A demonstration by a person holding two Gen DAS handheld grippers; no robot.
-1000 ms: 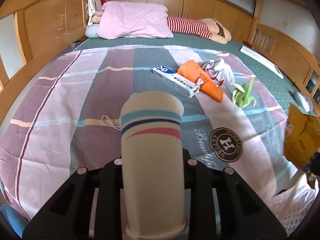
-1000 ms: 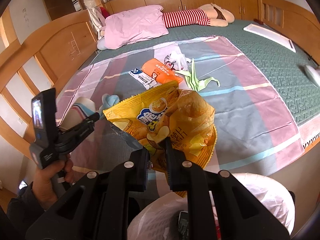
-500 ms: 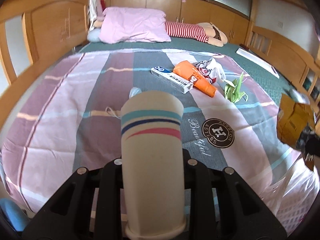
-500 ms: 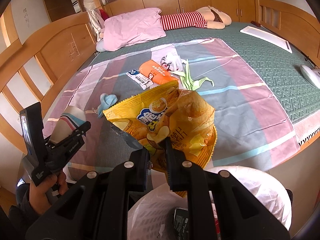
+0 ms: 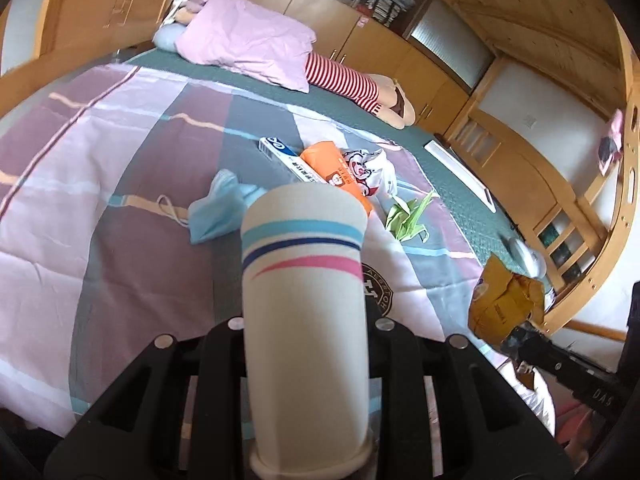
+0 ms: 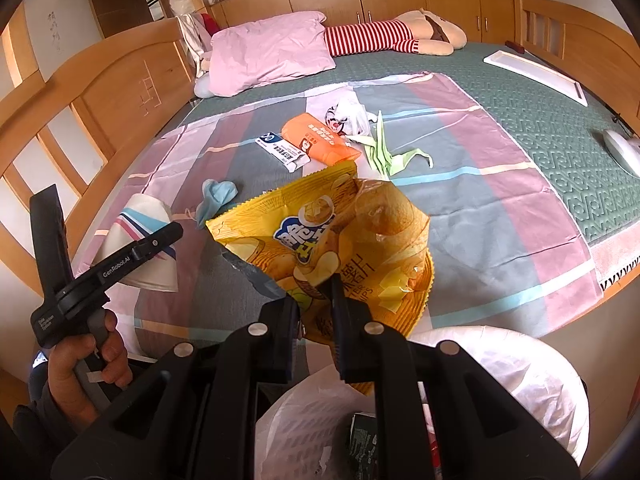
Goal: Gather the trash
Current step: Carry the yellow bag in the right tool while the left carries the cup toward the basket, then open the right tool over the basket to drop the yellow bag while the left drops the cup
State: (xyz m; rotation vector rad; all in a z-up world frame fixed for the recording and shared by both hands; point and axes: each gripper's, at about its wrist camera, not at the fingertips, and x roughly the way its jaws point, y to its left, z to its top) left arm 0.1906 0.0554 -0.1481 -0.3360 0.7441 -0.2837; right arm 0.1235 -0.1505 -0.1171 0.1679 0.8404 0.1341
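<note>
Fig.: Two trash items held above the bin bag (image 6: 500,364) at the bed's edge.
Left gripper (image 5: 306,356) clamped on paper cup (image 5: 304,300), light, crushable: grip w/ little force, mid-wall. Right gripper (image 6: 316,316) nearly closed, pinching chip bag (image 6: 332,248) near its bottom edge; thin, slick, crinkly foil, prob. empty, may slip.

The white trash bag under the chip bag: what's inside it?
In the white trash bag, a dark printed packet lies near the opening, with something reddish beside it. The right hand-held gripper and chip bag cover the rest.
</note>
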